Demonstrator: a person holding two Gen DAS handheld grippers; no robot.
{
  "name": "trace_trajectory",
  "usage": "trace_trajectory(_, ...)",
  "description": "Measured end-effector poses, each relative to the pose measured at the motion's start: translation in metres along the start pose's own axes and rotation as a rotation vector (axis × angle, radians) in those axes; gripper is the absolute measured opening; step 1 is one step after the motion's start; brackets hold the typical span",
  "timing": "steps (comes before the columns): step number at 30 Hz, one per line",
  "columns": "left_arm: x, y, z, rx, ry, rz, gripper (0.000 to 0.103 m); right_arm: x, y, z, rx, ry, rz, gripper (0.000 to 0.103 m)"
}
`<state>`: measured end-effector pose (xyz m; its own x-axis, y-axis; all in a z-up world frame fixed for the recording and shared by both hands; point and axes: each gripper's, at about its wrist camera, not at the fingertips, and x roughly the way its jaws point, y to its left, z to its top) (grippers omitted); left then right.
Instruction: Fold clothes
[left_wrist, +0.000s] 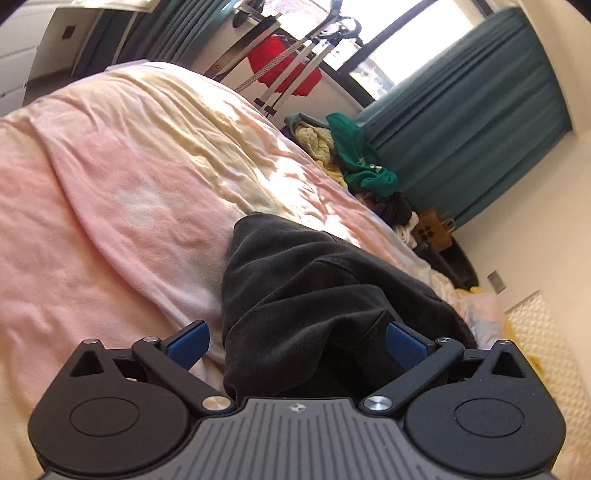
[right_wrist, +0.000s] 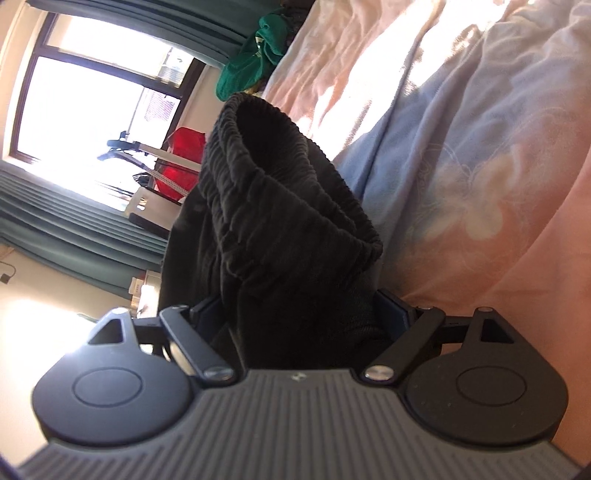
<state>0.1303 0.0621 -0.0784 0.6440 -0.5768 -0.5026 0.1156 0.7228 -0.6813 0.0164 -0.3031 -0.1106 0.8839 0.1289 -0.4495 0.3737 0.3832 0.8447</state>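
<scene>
Black trousers (left_wrist: 314, 295) bunched over pink bed cover (left_wrist: 110, 221); left gripper (left_wrist: 295, 341) fingers wide apart, cloth between, grip unclear; right gripper (right_wrist: 301, 310) likewise at elastic waistband (right_wrist: 295, 177). Best: close firmly, pull taut, lay flat

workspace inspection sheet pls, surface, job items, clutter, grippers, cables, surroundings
surface: bed with pink and cream duvet, wrinkled, sunlit; a blue patch shows in the right wrist view.
job's things: black pants lying on the duvet; elastic waistband gaping open.
clutter: green garment on a mixed clothes pile beside the bed; brown paper bag.
grippers: left gripper and right gripper both have black fabric between the fingers; whether they clamp it, cannot tell.
cables: nothing seen.
surroundings: teal curtains, bright window, red item on a rack.
</scene>
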Motion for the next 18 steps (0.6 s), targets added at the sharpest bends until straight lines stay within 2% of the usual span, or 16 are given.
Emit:
trace_trajectory(2, 0.012, 0.013, 0.004, -0.08, 0.021, -0.012, 0.103, -0.003, 0.008, -0.001, -0.023, -0.002, 0.029, 0.088)
trace_trajectory(6, 0.042, 0.029, 0.007, -0.164, 0.1, -0.043, 0.103, -0.009, 0.015, 0.0, -0.036, 0.007, 0.075, 0.087)
trace_trajectory(8, 0.055, 0.032, 0.008, -0.175, 0.133, -0.073, 0.103, -0.005, 0.013, 0.0, -0.037, 0.017, 0.046, 0.087)
trace_trajectory(11, 0.072, 0.032, 0.007, -0.162, 0.186, -0.099, 0.102, 0.007, 0.003, -0.004, -0.005, 0.025, -0.065, 0.087)
trace_trajectory(14, 0.081, 0.033, 0.005, -0.151, 0.197, -0.098, 0.101, 0.017, -0.001, -0.004, 0.01, 0.029, -0.089, 0.087)
trace_trajectory(17, 0.081, 0.029, 0.006, -0.108, 0.18, -0.074, 0.087, 0.019, 0.011, -0.007, -0.054, 0.02, -0.109, 0.086)
trace_trajectory(18, 0.08, 0.026, 0.006, -0.087, 0.173, -0.054, 0.079, 0.018, 0.014, -0.009, -0.074, 0.011, -0.114, 0.08)
